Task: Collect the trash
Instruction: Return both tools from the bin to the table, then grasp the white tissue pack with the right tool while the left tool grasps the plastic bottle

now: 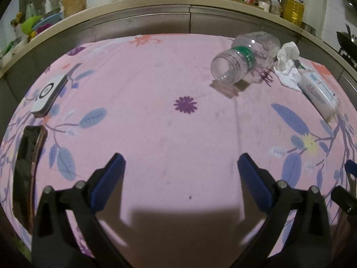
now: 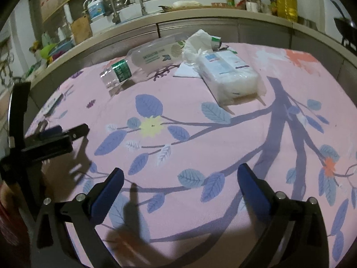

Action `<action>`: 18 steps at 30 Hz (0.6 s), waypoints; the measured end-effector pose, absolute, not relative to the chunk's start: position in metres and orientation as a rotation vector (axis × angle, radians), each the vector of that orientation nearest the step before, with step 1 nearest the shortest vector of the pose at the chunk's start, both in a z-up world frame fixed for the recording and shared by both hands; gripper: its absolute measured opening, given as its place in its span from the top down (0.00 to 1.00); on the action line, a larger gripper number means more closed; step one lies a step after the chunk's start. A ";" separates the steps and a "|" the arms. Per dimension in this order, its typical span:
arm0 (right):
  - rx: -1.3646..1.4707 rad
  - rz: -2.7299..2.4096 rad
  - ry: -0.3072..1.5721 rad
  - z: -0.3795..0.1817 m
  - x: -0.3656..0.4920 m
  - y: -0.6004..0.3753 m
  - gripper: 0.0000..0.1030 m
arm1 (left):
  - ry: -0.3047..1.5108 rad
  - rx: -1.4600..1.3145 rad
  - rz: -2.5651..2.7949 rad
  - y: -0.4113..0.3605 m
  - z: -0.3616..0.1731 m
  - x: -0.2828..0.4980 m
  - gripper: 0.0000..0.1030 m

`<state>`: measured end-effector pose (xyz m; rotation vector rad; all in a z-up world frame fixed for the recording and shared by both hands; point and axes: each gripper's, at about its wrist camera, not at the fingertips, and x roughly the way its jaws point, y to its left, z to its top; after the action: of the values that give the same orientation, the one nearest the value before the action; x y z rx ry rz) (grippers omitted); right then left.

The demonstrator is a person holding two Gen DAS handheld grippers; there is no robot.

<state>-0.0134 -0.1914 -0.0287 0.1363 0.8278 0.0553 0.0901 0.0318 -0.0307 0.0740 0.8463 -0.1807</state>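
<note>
Though far beyond left tool [image 1: 181, 167], bottle [image 1: 243, 58].

Clear glossy plastic bottle [image 1: 243, 58], matt cloth [image 1: 156, 122]

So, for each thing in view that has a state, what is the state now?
Left gripper: open, holding nothing.
Right gripper: open, holding nothing.
Plastic bottle: lying on its side, no cap, looks empty.
Tissue: crumpled, beside the bottle.
Wipes pack: lying flat.
Phone: lying flat, screen dark.
</note>
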 end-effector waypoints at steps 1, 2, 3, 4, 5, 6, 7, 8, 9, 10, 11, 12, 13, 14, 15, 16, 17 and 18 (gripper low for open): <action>0.125 0.051 0.828 -0.029 -0.013 -0.190 0.05 | 0.847 0.078 -0.189 0.033 -0.031 0.089 0.04; 0.124 0.049 0.828 -0.029 -0.013 -0.190 0.05 | 0.848 0.080 -0.193 0.034 -0.031 0.089 0.04; 0.128 0.049 0.826 -0.029 -0.013 -0.190 0.05 | 0.849 0.082 -0.197 0.034 -0.031 0.090 0.04; 0.132 0.050 0.825 -0.029 -0.013 -0.190 0.05 | 0.849 0.083 -0.199 0.035 -0.031 0.090 0.04; 0.139 0.054 0.823 -0.029 -0.013 -0.191 0.05 | 0.849 0.081 -0.199 0.035 -0.030 0.090 0.04; 0.147 0.051 0.821 -0.028 -0.014 -0.193 0.05 | 0.848 0.080 -0.198 0.036 -0.030 0.090 0.04; 0.157 0.042 0.819 -0.028 -0.014 -0.194 0.05 | 0.847 0.078 -0.196 0.036 -0.031 0.089 0.04; 0.163 0.040 0.815 -0.028 -0.016 -0.195 0.05 | 0.846 0.075 -0.192 0.036 -0.031 0.089 0.04; 0.164 0.040 0.814 -0.028 -0.016 -0.195 0.06 | 0.846 0.072 -0.189 0.037 -0.030 0.089 0.05; 0.162 0.041 0.813 -0.027 -0.015 -0.195 0.09 | 0.846 0.068 -0.183 0.038 -0.030 0.089 0.05; 0.165 0.045 0.810 -0.026 -0.015 -0.195 0.21 | 0.846 0.064 -0.172 0.039 -0.030 0.089 0.05; 0.170 0.044 0.807 -0.024 -0.015 -0.198 0.27 | 0.851 0.054 -0.151 0.041 -0.029 0.090 0.05; 0.180 0.040 0.803 -0.022 -0.013 -0.202 0.33 | 0.852 0.043 -0.140 0.043 -0.028 0.092 0.05; 0.192 0.032 0.797 -0.020 -0.012 -0.206 0.36 | 0.835 0.023 -0.141 0.045 -0.023 0.095 0.05; 0.203 0.018 0.789 -0.018 -0.010 -0.212 0.38 | 0.819 0.015 -0.142 0.045 -0.019 0.096 0.05; 0.210 0.001 0.779 -0.015 -0.008 -0.218 0.38 | 0.794 0.015 -0.145 0.042 -0.012 0.099 0.05; 0.214 -0.010 0.772 -0.014 -0.007 -0.223 0.39 | 0.769 0.021 -0.156 0.038 -0.004 0.102 0.05; 0.220 -0.023 0.764 -0.011 -0.004 -0.229 0.39 | 0.737 0.039 -0.180 0.030 0.006 0.107 0.05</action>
<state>-0.0036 -0.2287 -0.0108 0.2199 0.7643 -0.0233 0.1072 0.0298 0.0057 0.0392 0.7367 -0.1800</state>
